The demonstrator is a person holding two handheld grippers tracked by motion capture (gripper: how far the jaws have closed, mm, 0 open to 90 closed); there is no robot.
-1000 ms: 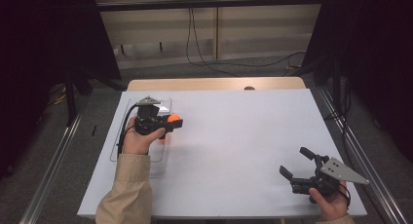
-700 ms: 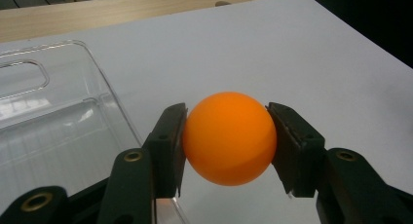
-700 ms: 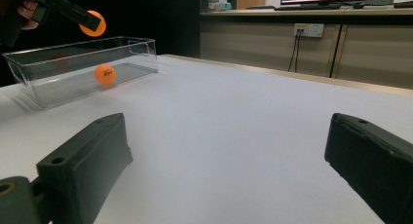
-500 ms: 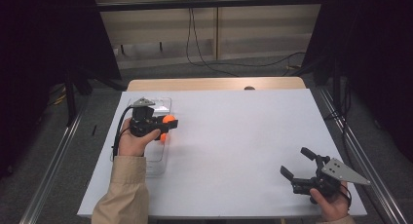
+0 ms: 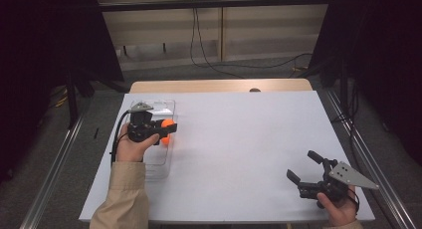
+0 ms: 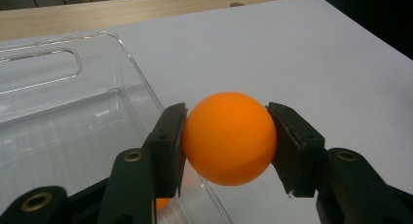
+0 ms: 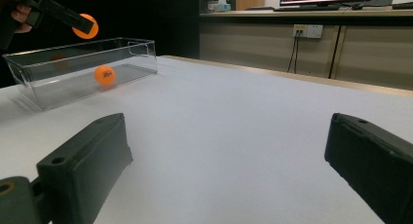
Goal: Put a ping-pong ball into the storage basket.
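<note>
Orange ping-pong ball (image 6: 229, 138), smooth and round, is sitting clamped between the two black pads of the left gripper (image 5: 164, 132); being a sphere, it is showing no long axis and no facing direction. It is hanging above the white table (image 5: 249, 139), right over the long right-hand wall of the clear rectangular plastic bin (image 5: 159, 107), at about nine o'clock on the tabletop in the high view.

Going from largest to smallest: the white table is lying with a strip of bare wood at its far twelve-o'clock edge. The clear bin is resting on it at the nine-o'clock side, its long axis running from six to twelve o'clock, with a cut-out handle slot in its far end wall. The left hand (image 5: 130, 145), in a tan sleeve, is reaching in from seven o'clock and pointing its gripper toward three o'clock, jaws roughly level. The right gripper (image 5: 304, 168) is resting low near the five-o'clock corner, well apart from the bin, pointing toward ten o'clock with its jaws standing wide and nothing between them. A second orange ball (image 7: 104, 75) is lying on the bin's floor, below the held one. Nothing is standing between the held ball and the bin's open top.
</note>
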